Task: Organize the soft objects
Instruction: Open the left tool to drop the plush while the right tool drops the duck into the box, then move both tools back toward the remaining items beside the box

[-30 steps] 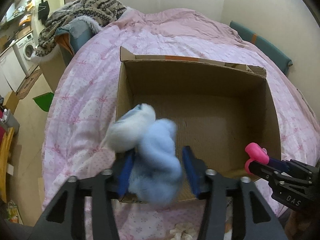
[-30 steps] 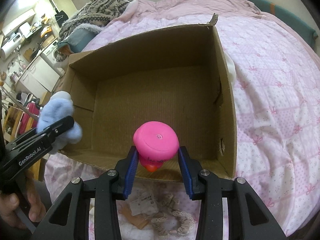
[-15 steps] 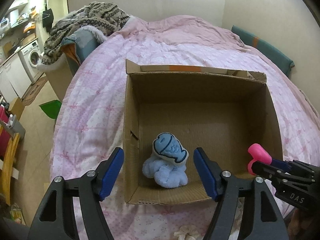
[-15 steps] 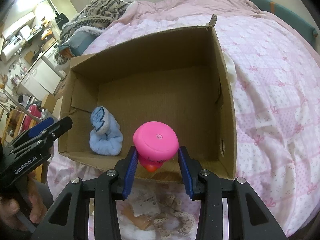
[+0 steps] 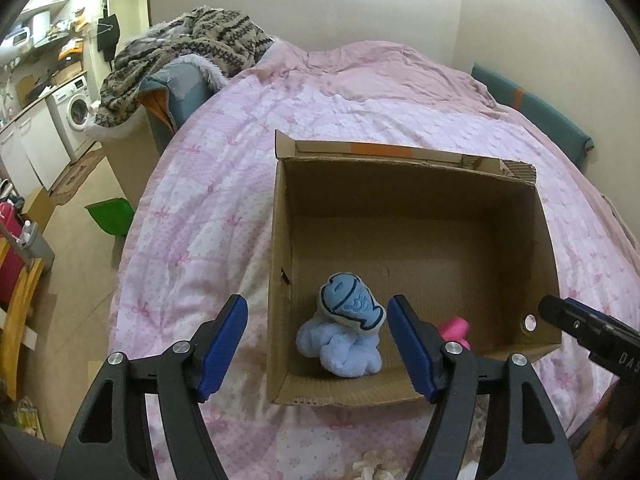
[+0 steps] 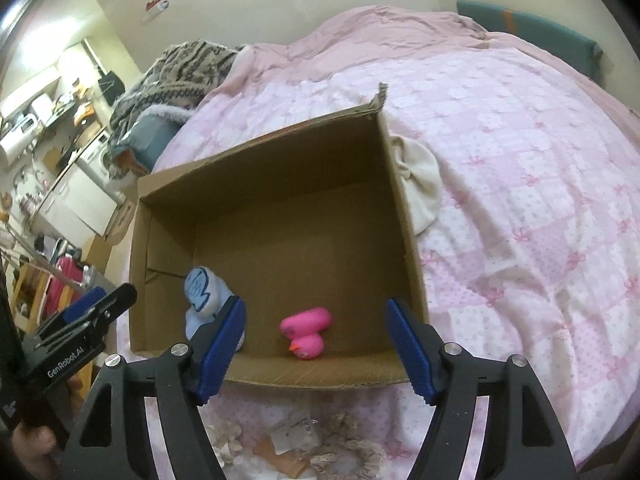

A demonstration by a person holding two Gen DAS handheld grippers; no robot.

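Note:
An open cardboard box sits on the pink bed. A light blue plush with a fish patch lies in its near left corner; it also shows in the right wrist view. A pink rubber duck lies on the box floor near the front wall, partly hidden in the left wrist view. My left gripper is open and empty above the box's near left corner. My right gripper is open and empty above the front wall.
Lace scrunchies and a small packet lie on the bed in front of the box. A cream cloth lies against the box's right side. A patterned blanket is heaped at the bed's far left; the floor drops off left.
The left gripper opened and dropped the blue plush into the box, then drew back. The right gripper opened and the pink duck fell onto the box floor.

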